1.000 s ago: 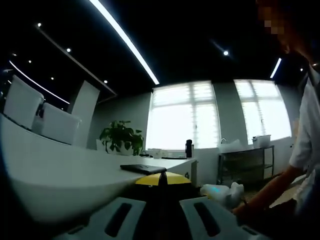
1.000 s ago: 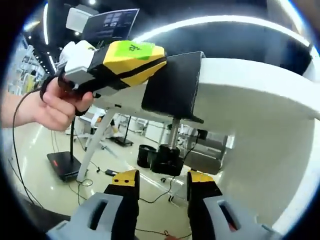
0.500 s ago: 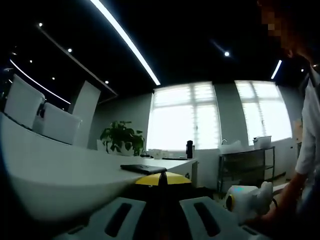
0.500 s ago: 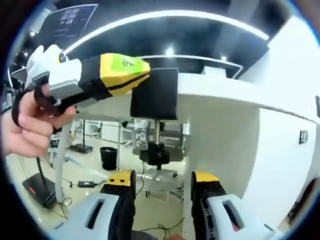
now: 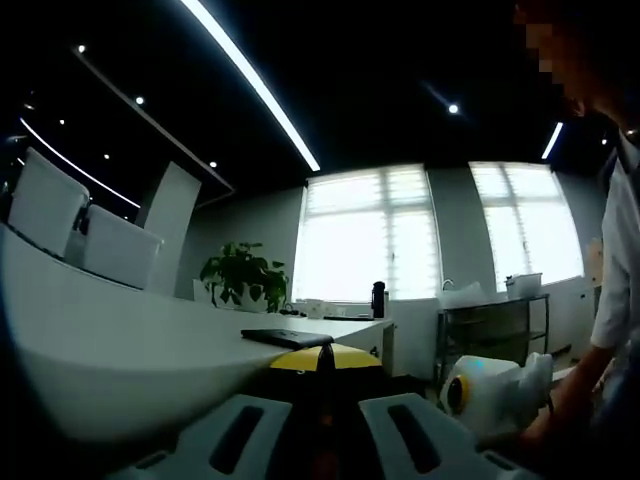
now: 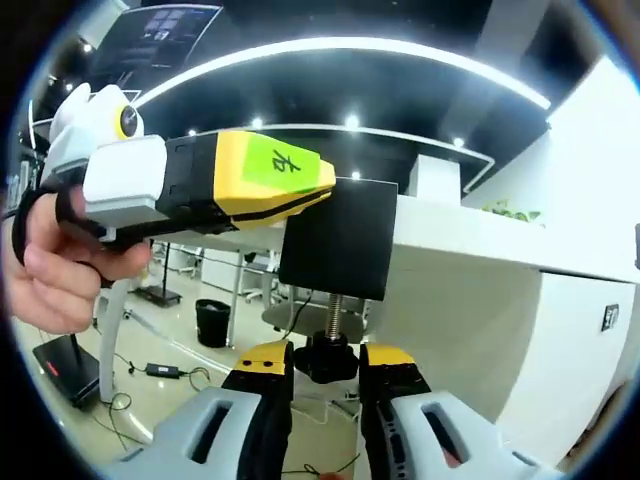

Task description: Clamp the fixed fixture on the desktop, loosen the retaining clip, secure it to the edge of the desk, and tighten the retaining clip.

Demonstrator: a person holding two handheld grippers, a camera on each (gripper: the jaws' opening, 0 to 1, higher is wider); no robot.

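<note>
- Clamp (image 6: 335, 250), a black bracket, sits on the edge of the white desk (image 6: 470, 270); its threaded screw hangs below, ending in a black knob (image 6: 326, 360).
- The right gripper (image 6: 326, 375) has its yellow-tipped jaws closed around that knob, touching it on both sides.
- The left gripper (image 6: 215, 190), held in a hand (image 6: 60, 275), pinches the bracket's upper side at the desk edge.
- In the left gripper view, its jaws (image 5: 322, 362) meet, pressed together, beside the desktop (image 5: 130, 340).
</note>
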